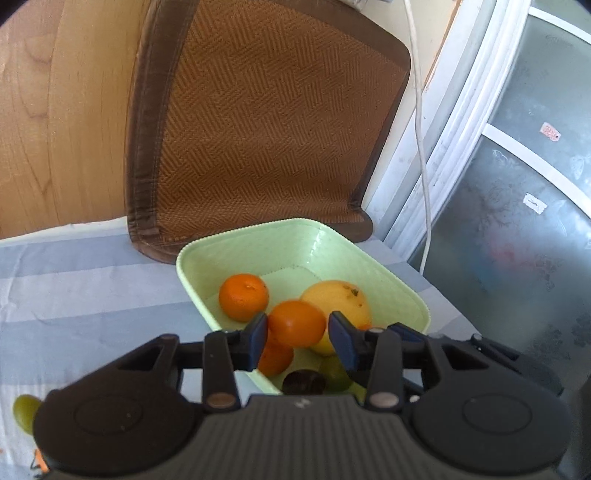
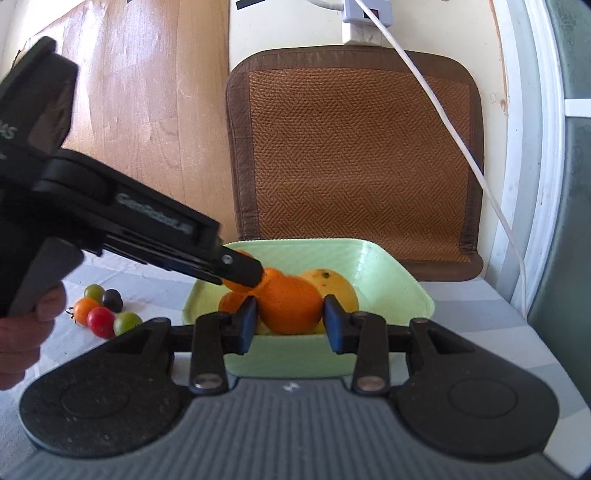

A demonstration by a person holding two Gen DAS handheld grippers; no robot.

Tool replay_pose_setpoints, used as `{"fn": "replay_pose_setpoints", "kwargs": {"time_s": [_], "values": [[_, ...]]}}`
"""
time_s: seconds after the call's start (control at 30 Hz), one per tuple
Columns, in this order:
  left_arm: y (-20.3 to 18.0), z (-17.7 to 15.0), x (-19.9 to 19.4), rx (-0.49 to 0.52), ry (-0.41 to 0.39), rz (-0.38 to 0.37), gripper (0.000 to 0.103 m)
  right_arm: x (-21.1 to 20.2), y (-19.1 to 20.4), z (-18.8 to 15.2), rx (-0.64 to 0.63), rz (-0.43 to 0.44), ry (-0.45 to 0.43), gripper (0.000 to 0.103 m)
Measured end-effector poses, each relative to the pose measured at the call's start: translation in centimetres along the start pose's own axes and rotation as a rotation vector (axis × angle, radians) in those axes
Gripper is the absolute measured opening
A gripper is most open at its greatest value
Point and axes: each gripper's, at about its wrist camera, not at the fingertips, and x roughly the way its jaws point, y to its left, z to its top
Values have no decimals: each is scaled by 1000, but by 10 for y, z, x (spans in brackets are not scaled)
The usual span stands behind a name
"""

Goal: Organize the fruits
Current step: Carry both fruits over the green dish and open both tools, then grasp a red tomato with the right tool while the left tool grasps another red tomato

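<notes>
Fruits fill the pale green bowl (image 1: 369, 254) just ahead of both grippers: three oranges, a larger yellow citrus (image 1: 341, 295), and low in the near corner a dark fruit and a green one. The left gripper (image 1: 297, 341) is clamped on an orange (image 1: 296, 323), its blue pads pressed against the fruit's sides above the bowl. The right gripper (image 2: 289, 324) is likewise closed on its own orange (image 2: 291, 306) at the bowl's near edge.

The bench (image 1: 74, 280) wears a cloth of pale blue and white stripes. Behind the bowl a brown woven mat (image 1: 266, 122) leans against the wall, beside a wooden panel (image 1: 55, 110). A white cable (image 1: 419, 122) hangs down right of the mat, next to a frosted glass door in a white frame. The bowl sits close to the bench's right edge; open cloth lies to the left.

Only the right wrist view shows the wall socket (image 2: 364, 22), the left gripper's body reaching in from the left, the hand (image 2: 26, 332) holding it, and five small tomatoes (image 2: 101, 310) clustered on the cloth left of the bowl.
</notes>
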Motion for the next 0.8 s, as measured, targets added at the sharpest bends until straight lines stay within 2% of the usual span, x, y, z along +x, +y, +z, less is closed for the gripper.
{"fn": "replay_pose_setpoints", "kwargs": {"time_s": [0.13,0.27,0.4,0.53,0.63,0.7,0.8], "values": [[3,0,-8,-15,-17,-2,45,-5,-3,1,18,-7,-21,44],[18,1,-50,-41,-102,3,45,-12,-8,0,52,-34,-63,44],[48,-18,-103,-72,-187,76,45,-24,-12,1,93,-53,-125,44],[83,-51,-139,-126,-205,174,45,-35,-12,2,129,-47,-167,44],[105,-73,-154,-185,-183,202,45,-46,-7,1,164,5,-172,44],[115,-82,-156,-203,-168,206,45,-50,1,-2,181,87,-137,44],[124,-85,-150,-231,-131,155,45,-46,24,-7,124,156,-50,44]]}}
